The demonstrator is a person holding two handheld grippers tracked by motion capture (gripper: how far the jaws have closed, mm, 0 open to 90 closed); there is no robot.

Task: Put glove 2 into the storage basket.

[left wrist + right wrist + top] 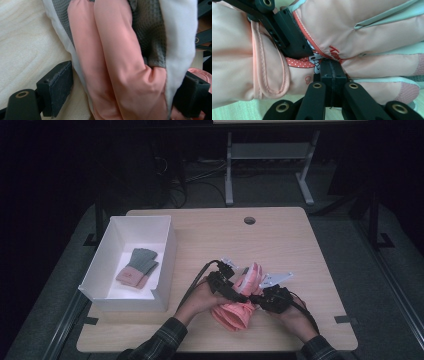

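A pink padded glove with grey and white panels lies on the wooden table near its front edge. My left gripper is open, and the glove's fingers lie between its two pads without being squeezed. From the right, my right gripper comes in shut. Its closed tips rest against the glove's printed back, and I see no fabric pinched between them. One jaw of the left gripper lies across the glove's cuff side in the right gripper view.
A white open box stands at the table's left, with a second pink and grey glove lying flat in it. A round cable hole sits at the table's back. Cables trail from both grippers toward the person's forearms.
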